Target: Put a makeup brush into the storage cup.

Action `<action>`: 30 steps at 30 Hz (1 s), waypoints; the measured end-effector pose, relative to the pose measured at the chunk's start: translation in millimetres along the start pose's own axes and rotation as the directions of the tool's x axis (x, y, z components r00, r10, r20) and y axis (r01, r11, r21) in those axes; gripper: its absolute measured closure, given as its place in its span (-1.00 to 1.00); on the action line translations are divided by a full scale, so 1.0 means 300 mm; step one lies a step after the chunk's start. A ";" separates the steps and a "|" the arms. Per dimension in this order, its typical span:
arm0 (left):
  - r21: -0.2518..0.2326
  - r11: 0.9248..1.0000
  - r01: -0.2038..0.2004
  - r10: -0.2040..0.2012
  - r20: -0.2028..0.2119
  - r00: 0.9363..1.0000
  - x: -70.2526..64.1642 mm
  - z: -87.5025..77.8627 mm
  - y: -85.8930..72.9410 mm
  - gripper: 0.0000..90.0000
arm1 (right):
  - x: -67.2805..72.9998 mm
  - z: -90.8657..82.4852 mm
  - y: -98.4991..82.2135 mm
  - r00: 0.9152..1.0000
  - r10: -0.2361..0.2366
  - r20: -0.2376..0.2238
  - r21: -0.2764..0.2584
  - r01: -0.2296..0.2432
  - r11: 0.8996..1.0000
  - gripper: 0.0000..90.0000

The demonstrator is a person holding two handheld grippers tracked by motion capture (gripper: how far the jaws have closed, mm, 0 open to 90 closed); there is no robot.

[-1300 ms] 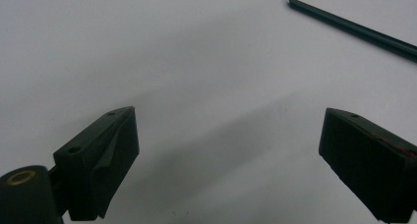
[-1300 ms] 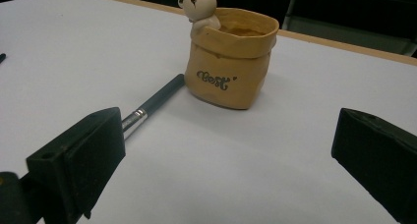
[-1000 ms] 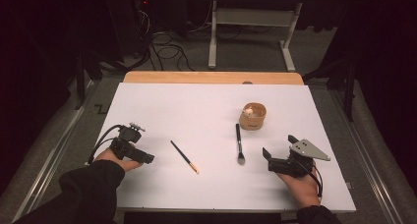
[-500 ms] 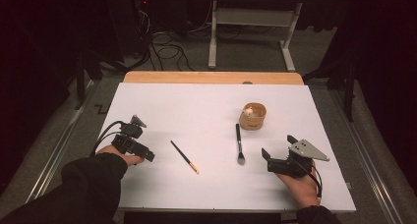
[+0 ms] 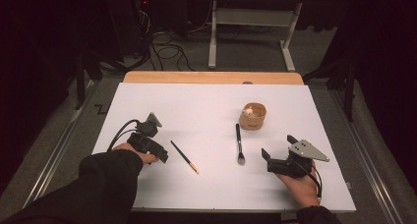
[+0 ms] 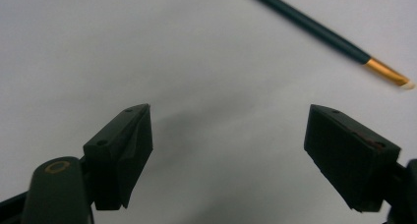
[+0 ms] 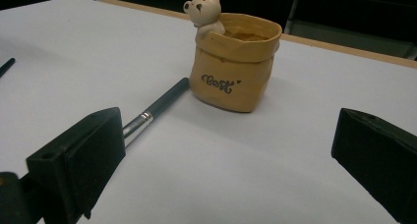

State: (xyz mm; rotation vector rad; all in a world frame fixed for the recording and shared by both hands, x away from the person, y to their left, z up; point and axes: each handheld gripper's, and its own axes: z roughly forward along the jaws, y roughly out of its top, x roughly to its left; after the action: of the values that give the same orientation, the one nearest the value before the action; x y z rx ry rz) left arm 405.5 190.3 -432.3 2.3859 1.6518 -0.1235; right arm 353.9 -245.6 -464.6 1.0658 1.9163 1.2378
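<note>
- Left tongs point(image 5: 162, 157): jaws stood wide apart with bare white bench between them and nothing gripped; they had just been closing a little. In the left gripper view both black pads hung over the sheet, touching nothing.
- Thin brush point(image 6: 324, 35), dark handle with a gold ferrule and pale tip, lay flat just beyond the left tongs, slanting across the upper right of that view; in the high view it lay just beside the jaws, on their right, tip toward the person.
- Left hand point(image 5: 140, 153) held the tool low over the bench; cable looped off behind it.
- Right tongs point(image 5: 266, 157): jaws spread wide, empty, touching nothing. Right hand point(image 5: 300, 182) sat at the near right of the bench under the grey plate.
- Larger brush point(image 5: 239, 143), dark handle, silver ferrule, pale bristles, lay flat between the two tongs, nearer the right ones, handle end near the pot.
- Tan sack-shaped pot point(image 7: 235, 62) with a small bear figure point(image 7: 204, 10) on its rim stood upright ahead of the right tongs, just beside the larger brush's handle end; whether they touched I could not tell.
- White bench point(image 5: 196, 101) carried all of it.
</note>
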 end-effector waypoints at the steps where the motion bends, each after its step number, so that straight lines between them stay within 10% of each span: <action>1: -0.002 1.000 -0.003 0.003 0.000 1.000 -0.005 0.001 0.004 -0.57 | 0.000 0.000 0.000 1.000 -0.001 -0.001 0.000 0.001 1.000 -0.99; 30: 0.055 0.997 -0.050 0.048 0.025 0.999 -0.209 0.126 0.109 -0.43 | 0.006 -0.003 0.004 1.000 -0.018 0.002 -0.006 0.018 1.000 -0.99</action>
State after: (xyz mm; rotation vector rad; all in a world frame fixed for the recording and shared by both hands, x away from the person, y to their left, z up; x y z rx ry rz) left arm 415.8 113.1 -451.4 2.4539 1.5983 -0.1902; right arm 352.6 -244.3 -463.3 1.0441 1.9158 1.2315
